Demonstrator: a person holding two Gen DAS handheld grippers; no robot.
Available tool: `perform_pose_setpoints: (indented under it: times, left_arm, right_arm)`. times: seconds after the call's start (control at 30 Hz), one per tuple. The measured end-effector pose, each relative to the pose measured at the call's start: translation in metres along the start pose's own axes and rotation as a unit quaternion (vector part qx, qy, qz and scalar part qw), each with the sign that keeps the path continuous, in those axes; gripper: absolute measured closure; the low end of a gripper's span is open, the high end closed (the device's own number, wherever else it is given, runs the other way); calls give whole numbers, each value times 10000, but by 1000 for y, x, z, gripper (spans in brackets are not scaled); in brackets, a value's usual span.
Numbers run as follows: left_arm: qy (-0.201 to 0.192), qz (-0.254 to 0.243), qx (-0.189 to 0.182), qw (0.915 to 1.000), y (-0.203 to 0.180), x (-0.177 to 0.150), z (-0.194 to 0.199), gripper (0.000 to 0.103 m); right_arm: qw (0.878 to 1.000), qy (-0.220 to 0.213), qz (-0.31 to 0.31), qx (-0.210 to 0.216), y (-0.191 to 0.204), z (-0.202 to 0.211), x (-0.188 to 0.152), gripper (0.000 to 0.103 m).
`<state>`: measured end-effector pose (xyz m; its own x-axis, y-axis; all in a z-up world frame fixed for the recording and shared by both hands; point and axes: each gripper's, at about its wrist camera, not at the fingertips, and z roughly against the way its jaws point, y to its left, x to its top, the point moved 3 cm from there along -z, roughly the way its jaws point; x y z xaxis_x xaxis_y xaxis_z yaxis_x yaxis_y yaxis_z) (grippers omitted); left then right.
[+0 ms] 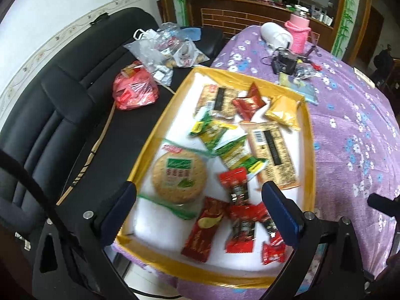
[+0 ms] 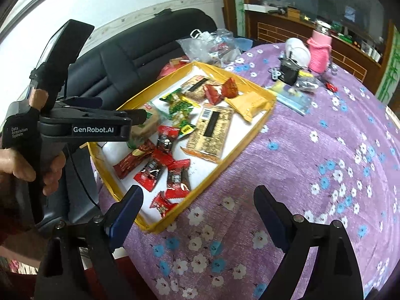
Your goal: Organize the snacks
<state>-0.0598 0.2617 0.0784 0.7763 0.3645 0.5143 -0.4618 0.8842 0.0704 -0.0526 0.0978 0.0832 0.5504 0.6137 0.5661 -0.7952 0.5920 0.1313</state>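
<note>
A yellow-rimmed tray [image 1: 150, 137] with a white floor lies on the purple cloth and holds mixed snacks. Among them are a round biscuit pack [image 1: 178, 177], green packets [image 1: 212, 132], a tan cracker pack [image 1: 272, 155], a yellow packet [image 1: 283, 111] and several red packets [image 1: 236, 187]. My left gripper [image 1: 200, 200] hovers open over the tray's near end, above the red packets and beside the biscuit, holding nothing. In the right wrist view the left gripper [image 2: 138, 117] reaches in from the left over the tray [image 2: 165, 225]. My right gripper [image 2: 200, 205] stands open and empty above the cloth by the tray's near corner.
A black sofa [image 1: 50, 112] runs along the tray's left, bearing a red plastic bag [image 1: 135, 90], clear bags [image 1: 165, 47] and a thin stick [image 1: 100, 137]. At the table's far side stand a pink bottle [image 1: 298, 32], a white object [image 1: 275, 33] and a black device [image 1: 285, 61]. Flowered cloth [image 2: 325, 162] spreads right.
</note>
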Motion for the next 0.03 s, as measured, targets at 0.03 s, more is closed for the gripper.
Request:
perform_pose_setpoints:
  times: [0.03]
  left_arm:
    - [5,-37,-32,10000,-4,1,-1,3]
  right_arm:
    - [10000,8,-41,-25,-3,1,-2,13]
